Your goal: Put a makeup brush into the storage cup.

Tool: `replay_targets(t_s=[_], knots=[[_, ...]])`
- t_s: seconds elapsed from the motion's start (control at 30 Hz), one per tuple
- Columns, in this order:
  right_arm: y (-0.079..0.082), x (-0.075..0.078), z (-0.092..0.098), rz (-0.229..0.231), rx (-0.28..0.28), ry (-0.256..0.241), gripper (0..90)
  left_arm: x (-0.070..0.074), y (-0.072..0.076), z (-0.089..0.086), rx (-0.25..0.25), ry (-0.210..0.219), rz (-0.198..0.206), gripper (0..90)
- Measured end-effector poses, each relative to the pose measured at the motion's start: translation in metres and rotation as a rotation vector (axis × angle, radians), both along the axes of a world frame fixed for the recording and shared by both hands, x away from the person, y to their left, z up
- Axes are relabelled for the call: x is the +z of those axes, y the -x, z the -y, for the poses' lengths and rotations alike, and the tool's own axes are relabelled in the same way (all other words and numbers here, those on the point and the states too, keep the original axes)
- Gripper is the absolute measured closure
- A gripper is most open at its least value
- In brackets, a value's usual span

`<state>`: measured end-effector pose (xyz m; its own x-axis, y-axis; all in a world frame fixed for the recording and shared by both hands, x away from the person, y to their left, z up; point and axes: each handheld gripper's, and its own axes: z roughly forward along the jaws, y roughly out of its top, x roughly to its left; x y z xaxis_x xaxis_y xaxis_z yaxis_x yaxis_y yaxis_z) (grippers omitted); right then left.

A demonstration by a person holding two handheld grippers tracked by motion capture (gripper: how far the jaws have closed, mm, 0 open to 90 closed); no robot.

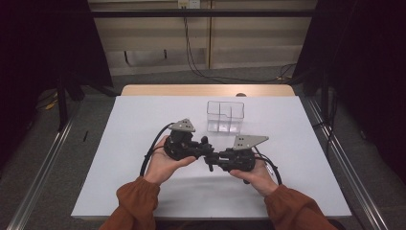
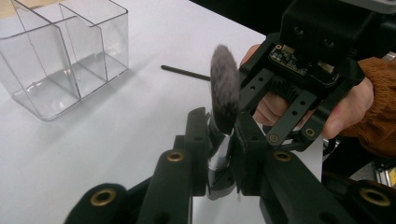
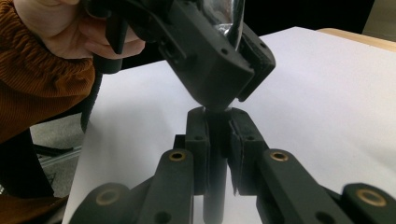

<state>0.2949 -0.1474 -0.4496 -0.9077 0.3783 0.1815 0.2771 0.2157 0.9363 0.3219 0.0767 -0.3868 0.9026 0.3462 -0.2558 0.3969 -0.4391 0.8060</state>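
Observation:
A makeup brush [image 1: 205, 140] with a grey bristle head [image 2: 225, 88], a silver ferrule [image 3: 224, 16] and a black handle [image 3: 215, 186] is held between both grippers above the middle of the white table. My left gripper [image 1: 203, 146] [image 2: 219, 128] is shut on the ferrule, with the bristles standing up past its jaws. My right gripper [image 1: 214, 160] [image 3: 217, 126] is shut on the black handle just below, and the left gripper [image 3: 243, 84] sits directly above its jaws. The two grippers nearly touch tip to tip.
A clear plastic organizer [image 1: 225, 116] [image 2: 60, 56] with several compartments stands behind the grippers. A thin black stick [image 2: 184, 72] lies on the table [image 1: 143, 182] between it and the right hand [image 2: 275, 105]. Cables trail from both grippers.

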Motion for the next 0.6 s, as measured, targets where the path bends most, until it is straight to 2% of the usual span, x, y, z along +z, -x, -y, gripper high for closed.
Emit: replay_targets(t_s=[0.27,0.37,0.5,0.6], knots=[[-0.0011,0.0002,0.0013,0.003,-0.009,0.013,80.1,-0.0032,0.0008,-0.001,0.033,0.004,0.015,64.3],[-0.0012,0.0007,0.0023,0.006,-0.016,0.018,80.1,-0.003,0.0018,-0.0017,0.036,-0.001,0.038,54.6],[-0.0009,0.0005,0.0048,0.006,-0.023,0.024,80.1,-0.0023,0.0025,-0.0032,0.053,0.01,0.045,44.6],[-0.001,0.0004,0.0066,0.006,-0.028,0.027,80.1,-0.0031,0.0026,-0.0039,0.067,0.007,0.06,32.8]])
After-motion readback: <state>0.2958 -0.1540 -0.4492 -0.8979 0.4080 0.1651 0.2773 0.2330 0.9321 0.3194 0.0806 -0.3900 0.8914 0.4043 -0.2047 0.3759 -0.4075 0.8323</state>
